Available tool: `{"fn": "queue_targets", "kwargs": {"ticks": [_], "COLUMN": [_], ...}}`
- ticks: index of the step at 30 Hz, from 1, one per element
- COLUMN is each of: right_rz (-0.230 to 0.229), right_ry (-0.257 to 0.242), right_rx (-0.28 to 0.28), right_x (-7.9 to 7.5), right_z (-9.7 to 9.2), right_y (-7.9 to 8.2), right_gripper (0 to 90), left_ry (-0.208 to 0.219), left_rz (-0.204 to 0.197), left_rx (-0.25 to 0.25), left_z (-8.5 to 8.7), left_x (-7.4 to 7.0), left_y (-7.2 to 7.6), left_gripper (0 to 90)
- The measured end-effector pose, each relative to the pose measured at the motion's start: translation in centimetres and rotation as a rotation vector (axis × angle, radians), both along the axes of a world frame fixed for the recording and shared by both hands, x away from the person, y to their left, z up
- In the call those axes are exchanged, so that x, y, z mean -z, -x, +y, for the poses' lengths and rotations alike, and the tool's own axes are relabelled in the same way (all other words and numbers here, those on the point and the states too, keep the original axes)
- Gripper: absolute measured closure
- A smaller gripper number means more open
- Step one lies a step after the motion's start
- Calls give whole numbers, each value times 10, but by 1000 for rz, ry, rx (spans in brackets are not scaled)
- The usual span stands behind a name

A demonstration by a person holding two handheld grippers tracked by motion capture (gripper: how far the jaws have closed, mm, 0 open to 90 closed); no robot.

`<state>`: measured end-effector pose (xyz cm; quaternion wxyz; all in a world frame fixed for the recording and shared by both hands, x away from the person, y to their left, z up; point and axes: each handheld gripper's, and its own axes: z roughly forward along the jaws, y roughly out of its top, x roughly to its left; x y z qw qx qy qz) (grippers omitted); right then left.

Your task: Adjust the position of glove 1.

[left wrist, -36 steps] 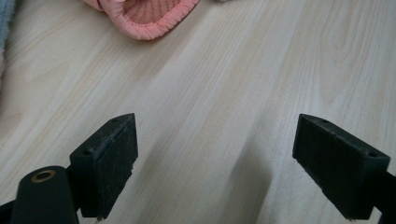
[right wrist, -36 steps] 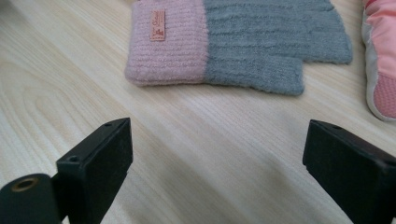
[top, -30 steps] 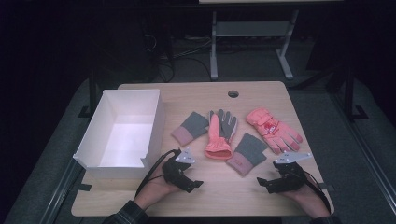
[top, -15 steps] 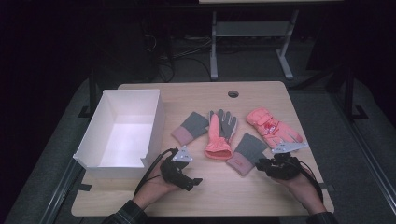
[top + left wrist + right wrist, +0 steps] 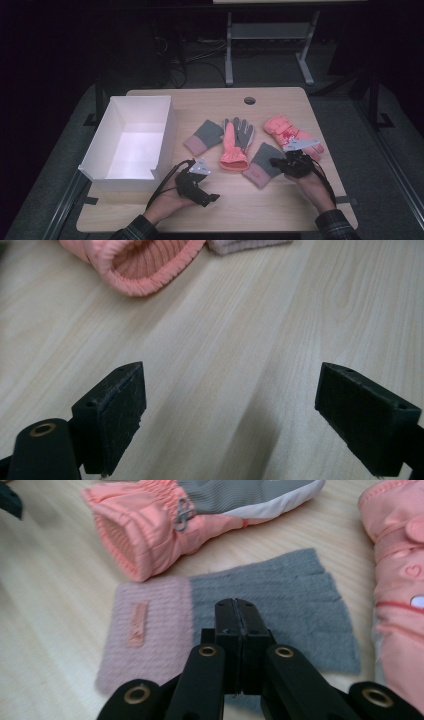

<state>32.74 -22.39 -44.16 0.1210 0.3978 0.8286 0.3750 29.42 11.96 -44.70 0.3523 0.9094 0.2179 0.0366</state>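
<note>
Jaws of the right gripper (image 5: 235,625) are pressed together, empty, over the grey-and-pink knit cuff (image 5: 230,625) lying flat on the surface (image 5: 280,210), so they should be parted before descending, while the left gripper (image 5: 240,410) is held wide open.

Box (image 5: 131,137) at table's (image 5: 280,200) left, four gloves (image 5: 238,142) in a row to its right

Light wooden table (image 5: 300,200) with round grommet hole (image 5: 249,100)

An open white rectangular box (image 5: 131,140) was set at its left; two grey-and-pink knitted mitts (image 5: 204,136) (image 5: 262,162), a coral-and-grey glove (image 5: 236,141) and a pink padded glove (image 5: 286,131) were laid flat.
</note>
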Motion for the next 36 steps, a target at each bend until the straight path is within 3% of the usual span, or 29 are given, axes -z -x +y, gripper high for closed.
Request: {"fn": "queue_targets", "kwargs": {"ticks": [3, 4, 7, 11, 15, 16, 20, 21, 32, 36], "right_rz": [9, 43, 77, 63, 84, 87, 84, 75, 85, 91], "right_ry": [-12, -13, -14, 4, 36, 44, 47, 49, 60, 67], "right_rx": [1, 9, 10, -20, -13, -16, -18, -19, -49, -51], "right_x": [2, 3, 7, 13, 17, 21, 21, 22, 20, 19], "right_z": [1, 4, 8, 12, 17, 19, 20, 20, 24, 24], "right_y": [-6, -12, -16, -23, -27, -29, -28, -27, -12, -3], "right_gripper": [900, 900, 900, 900, 900, 900, 900, 900, 900, 900], "left_ry": [28, 32, 41, 43, 47, 30, 34, 56, 31, 25], "left_rz": [3, -8, -6, -14, -7, -3, 1, 9, 37, 19], "left_rx": [-11, -8, -18, -32, -39, -36, -33, -45, -48, -40], "left_z": [2, 4, 5, 5, 4, 3, 5, 6, 10, 9], "left_x": [0, 1, 1, 2, 2, 1, -2, -2, -3, -4], "left_y": [0, 1, 1, -1, 0, 1, 0, 0, 0, 2], "left_gripper": [126, 126, 125, 125, 125, 126, 127, 127, 127, 127]}}
